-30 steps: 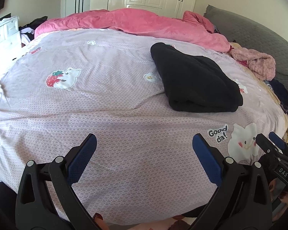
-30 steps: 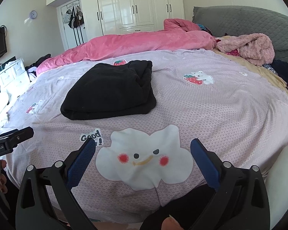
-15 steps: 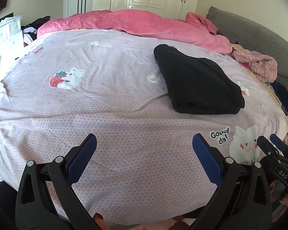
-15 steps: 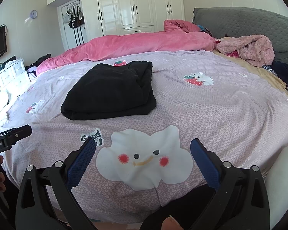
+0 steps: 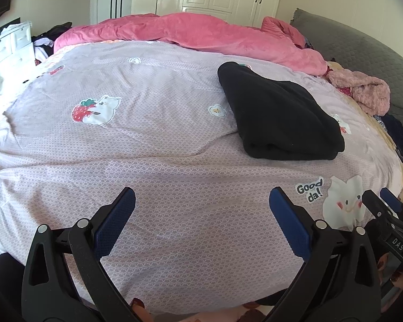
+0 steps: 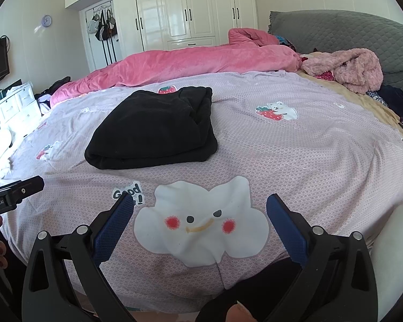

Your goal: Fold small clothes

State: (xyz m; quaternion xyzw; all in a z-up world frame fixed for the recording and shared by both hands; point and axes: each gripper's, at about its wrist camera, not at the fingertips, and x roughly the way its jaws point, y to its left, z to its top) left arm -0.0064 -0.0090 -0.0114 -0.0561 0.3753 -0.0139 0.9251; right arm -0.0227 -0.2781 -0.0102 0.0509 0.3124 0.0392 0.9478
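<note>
A black garment (image 5: 279, 115) lies folded into a thick rectangle on the lilac printed bedspread (image 5: 153, 145). It also shows in the right wrist view (image 6: 155, 128), left of centre. My left gripper (image 5: 201, 201) is open and empty, held over the near edge of the bed, well short of the garment and to its left. My right gripper (image 6: 198, 206) is open and empty over the white cloud print (image 6: 201, 222), in front of the garment. The right gripper's tip shows in the left wrist view (image 5: 384, 206).
A pink duvet (image 5: 201, 35) lies bunched along the far side of the bed. A fluffy pink garment (image 6: 346, 69) and dark clothes (image 6: 397, 104) lie at the right by the grey headboard (image 6: 335, 32). White drawers (image 5: 10, 45) stand at the left, wardrobes (image 6: 188, 8) behind.
The left wrist view has drifted slightly, so the garment and prints sit a little lower and further right. Both grippers stay open; the garment has not moved.
</note>
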